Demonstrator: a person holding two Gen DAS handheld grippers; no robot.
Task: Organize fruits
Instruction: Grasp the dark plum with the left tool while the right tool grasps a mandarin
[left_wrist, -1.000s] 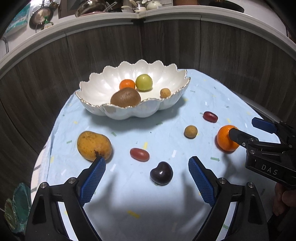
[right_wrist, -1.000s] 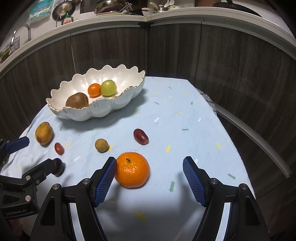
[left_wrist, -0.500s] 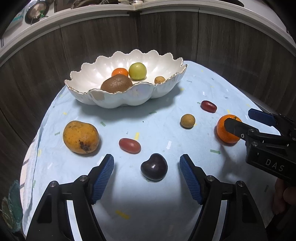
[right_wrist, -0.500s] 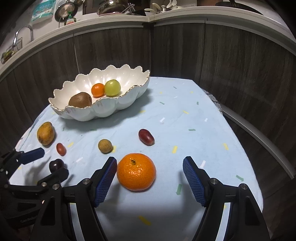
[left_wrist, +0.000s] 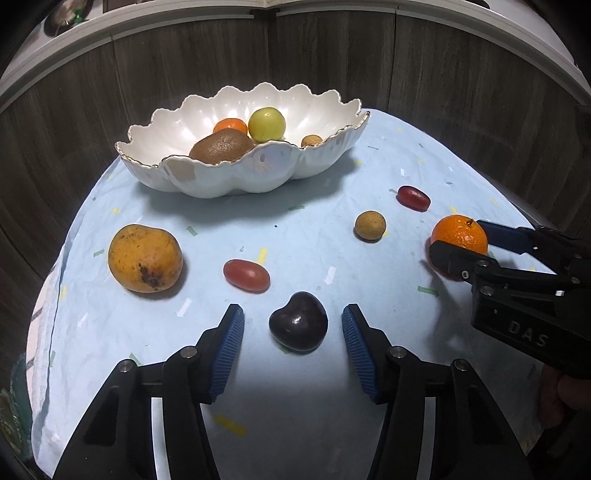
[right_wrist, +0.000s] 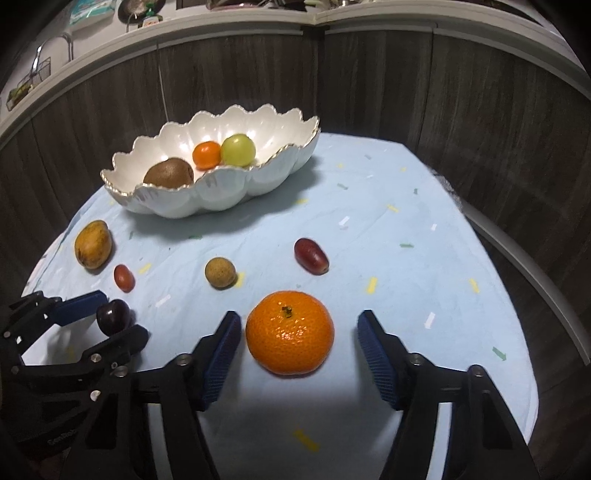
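Observation:
A white scalloped bowl (left_wrist: 229, 177) at the back holds a kiwi (left_wrist: 221, 144), a small orange, a green fruit and a small brown fruit. My left gripper (left_wrist: 292, 325) is open, its pads on either side of a dark plum (left_wrist: 298, 322) on the light blue cloth, with small gaps. My right gripper (right_wrist: 299, 332) is open around a big orange (right_wrist: 290, 332), not touching it. Loose on the cloth lie a mango (left_wrist: 144, 258), two red oblong fruits (left_wrist: 246, 275) (left_wrist: 413, 198) and a brown round fruit (left_wrist: 370, 226).
The cloth (right_wrist: 388, 258) covers a round table with dark wood panels close behind it. The table edge runs along the right (right_wrist: 524, 273). A kitchen counter with dishes sits above the panels.
Both grippers have moved forward and lower. The plum now sits between the left pads, which have narrowed. The orange now sits centred between the right pads.

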